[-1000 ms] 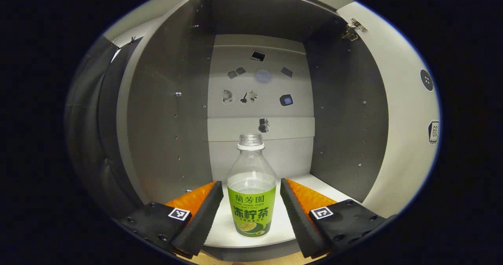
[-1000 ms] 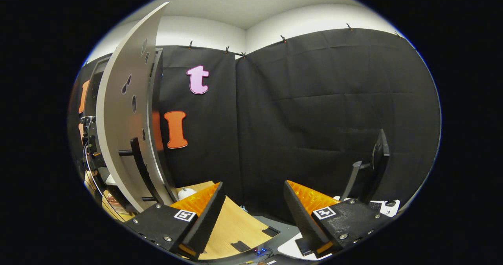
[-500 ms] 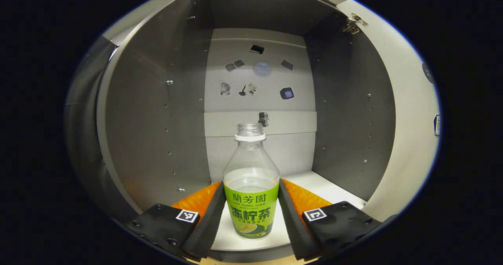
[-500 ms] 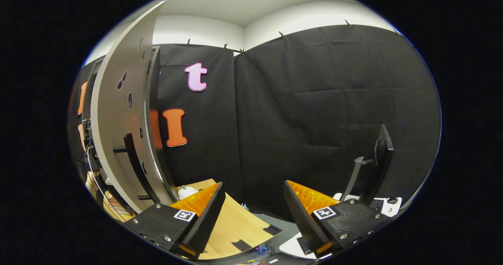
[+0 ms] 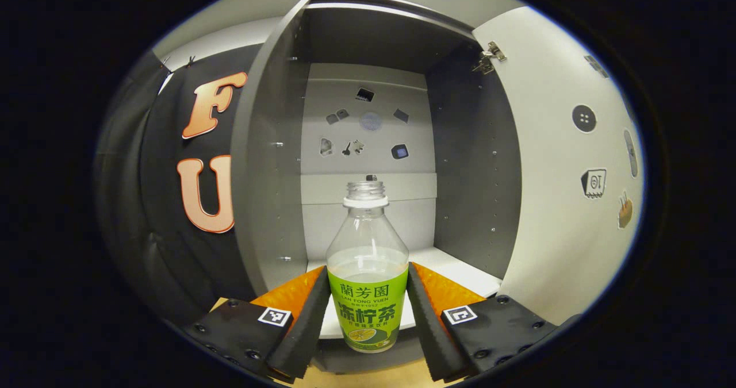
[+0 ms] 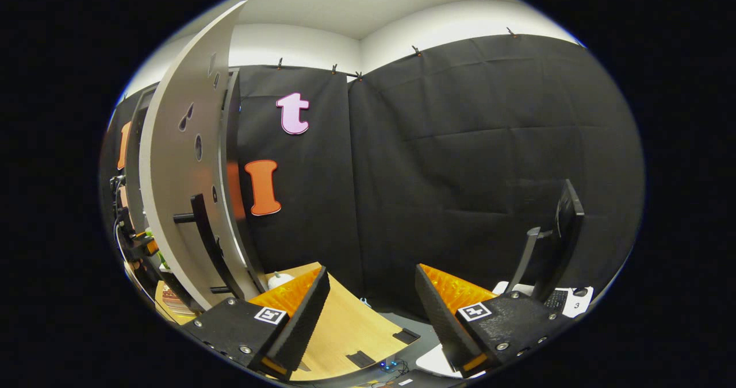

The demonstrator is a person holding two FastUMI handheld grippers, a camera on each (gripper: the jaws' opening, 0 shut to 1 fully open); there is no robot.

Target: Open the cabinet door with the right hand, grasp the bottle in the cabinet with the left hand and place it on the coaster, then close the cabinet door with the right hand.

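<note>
Grey laminate lines the open cabinet [image 5: 276, 164], the fixed reference here. In front of its lower shelf, the left gripper [image 5: 368, 313] pinches a clear tea bottle [image 5: 368, 273] by its green label, both fingers pressed to the sides; the bottle stands upright and uncapped. To the right of the cabinet its door [image 5: 558, 164] hangs swung wide. Beyond that door [image 6: 184, 187], the right gripper [image 6: 371, 313] waits spread and empty. Carrying the bottle level and slowly should prevent spills.
</note>
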